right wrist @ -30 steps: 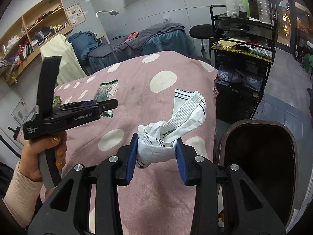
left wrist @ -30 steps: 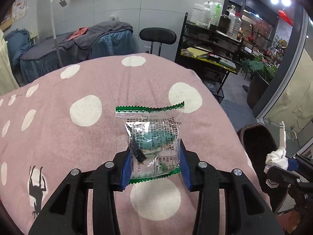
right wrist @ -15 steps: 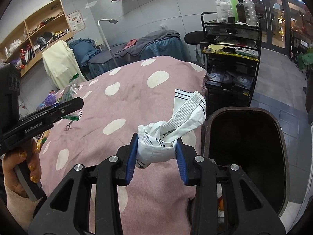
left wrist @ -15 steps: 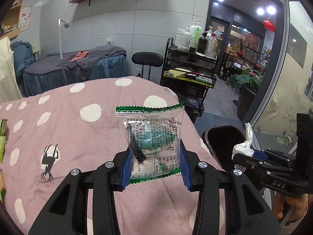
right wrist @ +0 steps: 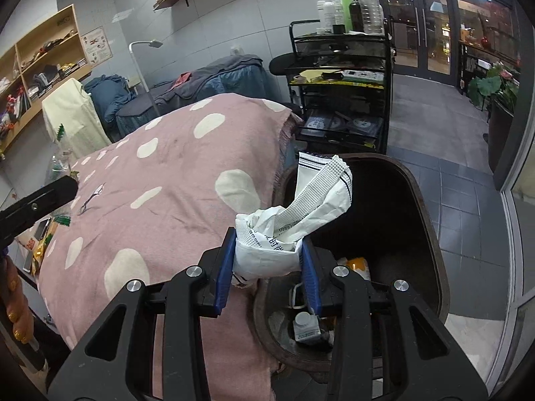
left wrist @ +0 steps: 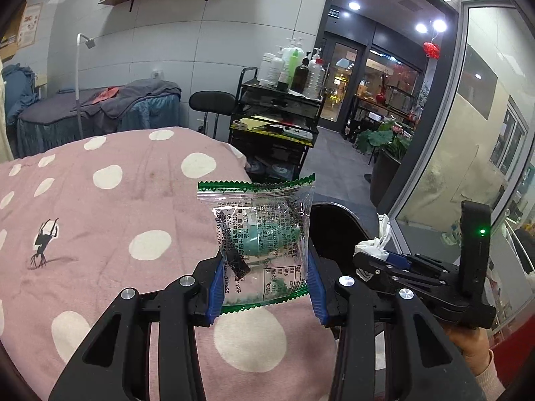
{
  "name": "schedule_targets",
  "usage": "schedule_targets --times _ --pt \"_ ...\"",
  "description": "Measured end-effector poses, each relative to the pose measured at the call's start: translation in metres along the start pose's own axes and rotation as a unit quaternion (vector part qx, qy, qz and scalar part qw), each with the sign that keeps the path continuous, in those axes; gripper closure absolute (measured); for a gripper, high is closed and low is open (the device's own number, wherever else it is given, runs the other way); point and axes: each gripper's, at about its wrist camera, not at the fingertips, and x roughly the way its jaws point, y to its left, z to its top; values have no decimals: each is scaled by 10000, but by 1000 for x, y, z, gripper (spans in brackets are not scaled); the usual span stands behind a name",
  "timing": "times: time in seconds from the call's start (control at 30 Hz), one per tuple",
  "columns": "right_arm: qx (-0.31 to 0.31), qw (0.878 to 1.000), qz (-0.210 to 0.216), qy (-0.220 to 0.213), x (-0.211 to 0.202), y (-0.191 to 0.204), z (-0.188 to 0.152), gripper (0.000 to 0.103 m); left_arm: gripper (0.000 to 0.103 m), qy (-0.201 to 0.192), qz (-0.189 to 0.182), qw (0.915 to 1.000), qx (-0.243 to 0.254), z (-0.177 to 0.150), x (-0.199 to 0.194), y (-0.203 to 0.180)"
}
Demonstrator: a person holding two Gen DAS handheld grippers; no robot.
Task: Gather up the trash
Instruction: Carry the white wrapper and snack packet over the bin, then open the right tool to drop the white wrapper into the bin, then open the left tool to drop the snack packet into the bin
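The left hand-held gripper [left wrist: 264, 287] is clamped on a clear snack packet [left wrist: 260, 237] with green zigzag seals. Its 2 blue pads press the packet from both sides on the lower half, and the upper half stands up free above the jaws. This packet looks very light and thin, a crinkly film that bends easily and may be a little slippery. I judge that the grip low on the body, across the width, is a good place, because the sealed edges alone would fold.

The right hand-held gripper [right wrist: 267, 267] is clamped on a crumpled white wrapper [right wrist: 294, 220]. The pads squeeze its bunched lower part, and 1 long ribbed flap rises up and to the right. It seems soft and nearly weightless, so it should fall freely when the jaws part, but a flap could catch on a pad.

The wrapper hangs over the rim of the dark trash bin [right wrist: 424, 200], which stands just beside the bed with the pink dotted blanket [right wrist: 187, 173]. Some trash lies already inside the bin. The snack packet is above the blanket edge, near the bin [left wrist: 337, 220] but not yet over its opening.
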Motion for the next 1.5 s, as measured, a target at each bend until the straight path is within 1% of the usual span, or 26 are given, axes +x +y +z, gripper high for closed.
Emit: schedule_targets --times 0.13,0.3,0.37,0.43,0.47,0.5,0.57,0.63,0.73,0.8,1.07,1.2,1.37,1.5 --pt "200 9995 -221 111 11 -21 -6 66 62 54 -128 9999 71 -3 6 -14" --pt "296 9974 -580 297 34 -39 -15 66 62 121 -171 9997 132 -8 11 -26" --pt "344 9964 -656 414 46 -45 -18 66 62 156 -182 9996 151 -9 15 -29" --pt "420 9952 -731 503 58 -54 -24 59 62 181 -209 9995 167 -10 17 -33" --pt "443 9947 -765 519 61 -56 -25 51 62 189 -216 9994 178 -10 18 -34" --pt "473 9942 -809 534 64 -60 -28 37 62 197 -224 9994 185 -11 18 -36" --pt "550 9932 -883 530 68 -64 -31 32 62 223 -247 9992 205 -11 21 -38" --pt "566 9931 -887 516 68 -66 -32 32 62 251 -275 9990 248 -11 23 -42" --pt "532 9932 -943 430 63 -67 -32 31 62 300 -343 9984 341 -10 29 -50" --pt "516 9932 -993 310 57 -67 -32 24 62 319 -407 9978 404 -10 33 -56" --pt "591 9913 -1173 -27 29 -75 -31 23 62 442 -661 9945 675 -2 52 -80" --pt "641 9895 -1290 -140 18 -80 -33 18 62 577 -764 9925 757 0 68 -91" --pt "724 9869 -1411 -284 5 -88 -35 17 62 757 -795 9895 940 3 89 -103" --pt "804 9846 -1512 -348 -1 -95 -37 16 61 961 -769 9875 985 4 108 -107"
